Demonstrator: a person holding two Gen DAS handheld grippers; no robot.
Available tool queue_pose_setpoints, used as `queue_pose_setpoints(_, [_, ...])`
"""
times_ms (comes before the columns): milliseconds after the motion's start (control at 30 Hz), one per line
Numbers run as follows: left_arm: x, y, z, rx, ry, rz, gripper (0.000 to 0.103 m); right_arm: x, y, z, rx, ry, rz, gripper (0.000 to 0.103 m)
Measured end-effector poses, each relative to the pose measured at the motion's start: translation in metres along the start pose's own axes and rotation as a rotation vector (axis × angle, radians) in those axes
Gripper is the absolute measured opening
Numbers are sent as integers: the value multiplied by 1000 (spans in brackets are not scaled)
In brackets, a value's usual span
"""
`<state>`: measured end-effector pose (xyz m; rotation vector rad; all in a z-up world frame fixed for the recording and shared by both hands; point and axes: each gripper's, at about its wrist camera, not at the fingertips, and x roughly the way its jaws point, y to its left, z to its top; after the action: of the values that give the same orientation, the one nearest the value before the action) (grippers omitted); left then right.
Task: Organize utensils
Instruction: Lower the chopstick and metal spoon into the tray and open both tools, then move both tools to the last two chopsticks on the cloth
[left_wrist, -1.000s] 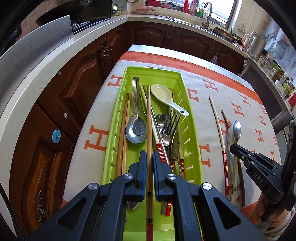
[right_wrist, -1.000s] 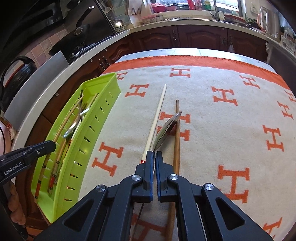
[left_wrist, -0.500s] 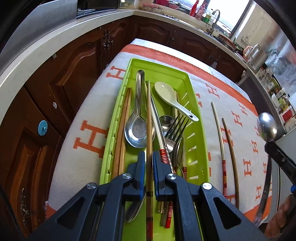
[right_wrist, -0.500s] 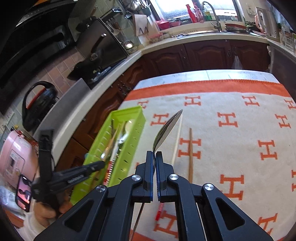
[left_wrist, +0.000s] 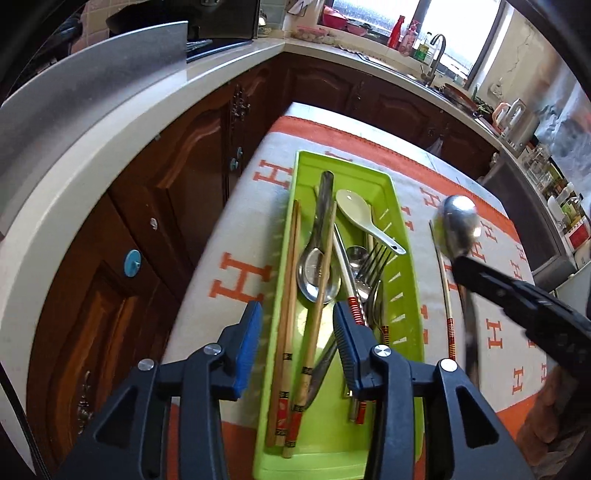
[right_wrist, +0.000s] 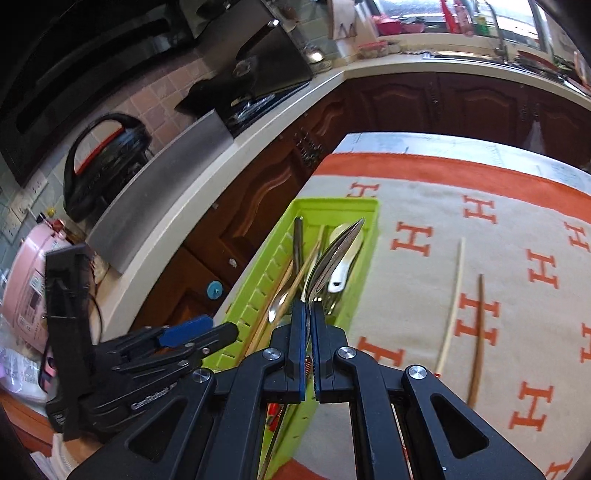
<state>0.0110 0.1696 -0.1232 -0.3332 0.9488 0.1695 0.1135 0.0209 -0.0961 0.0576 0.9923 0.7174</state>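
Kitchen bench (left_wrist: 236, 229): green tray (left_wrist: 402, 206) on patterned cloth.
Left tongs (left_wrist: 297, 325): just opening, spread above tray, chopstick (left_wrist: 321, 284) released.
Right tongs (right_wrist: 307, 314): pinching steel spoon (right_wrist: 332, 254); lower flat beside tray's spoons.

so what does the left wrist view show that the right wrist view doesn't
Only the left wrist view: the left tongs open over the green tray, jaws having just opened, nothing gripped; also the forks and the red-banded chopstick ends.

Only the right wrist view: the pink appliance and black kettle on the counter.

Both: the tray, the white spoon, two loose chopsticks on the cloth, and the right tongs shut on the metal spoon.
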Motion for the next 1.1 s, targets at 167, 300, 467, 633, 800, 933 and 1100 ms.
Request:
queue_pose_setpoints(167, [-8, 13, 1, -15, -16, 18, 45, 38, 19, 1, -52, 56, -25, 2])
queue_pose_setpoints(300, [-8, 25, 1, -35, -8, 36, 46, 68, 26, 5, -73, 92, -57, 2])
queue_pose_setpoints(467, [-6, 35, 1, -45, -9, 64, 54, 95, 27, 8, -63, 159, -102, 3])
queue_pose_setpoints(633, [-7, 40, 0, -48, -10, 75, 57, 87, 31, 10, -67, 135, -92, 4])
queue_pose_setpoints(800, [-8, 37, 0, -32, -18, 77, 57, 62, 33, 9, -51, 90, -71, 5])
queue_pose_setpoints(933, [-11, 30, -1, -20, -16, 67, 57, 43, 25, 5, -14, 85, -66, 5])
queue_pose_setpoints(1100, [-14, 20, -4, -10, -13, 52, 61, 18, 12, -6, 24, 79, -70, 5])
